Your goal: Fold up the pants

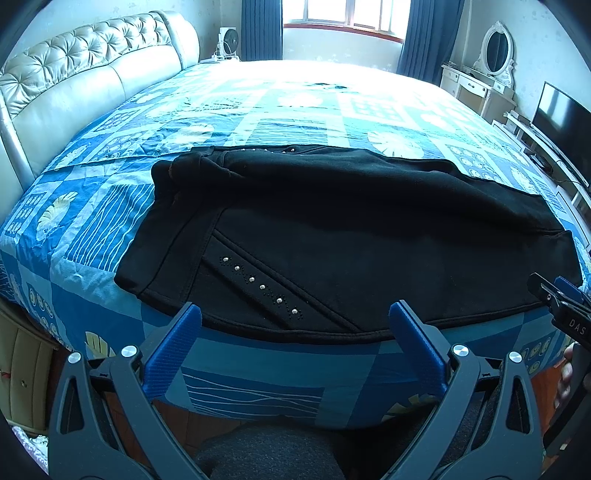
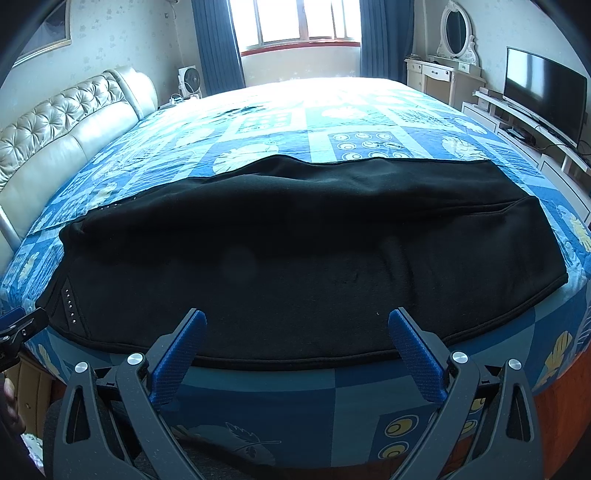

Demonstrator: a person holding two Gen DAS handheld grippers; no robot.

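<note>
Black pants (image 1: 332,229) lie flat across the near edge of the bed, waistband at the left, with a studded pocket strip (image 1: 262,286). They also show in the right wrist view (image 2: 314,258), leg ends at the right. My left gripper (image 1: 295,314) is open and empty, just short of the pants' near hem by the pocket. My right gripper (image 2: 297,321) is open and empty, its blue fingertips (image 2: 400,325) at the near hem of the legs. The right gripper's tip shows at the right edge of the left wrist view (image 1: 557,295).
The bed has a blue patterned cover (image 1: 258,110) and a tufted cream headboard (image 1: 74,70) at the left. A dresser with an oval mirror (image 2: 454,33) and a TV (image 2: 543,96) stand at the right. A window with blue curtains (image 2: 299,22) is at the back.
</note>
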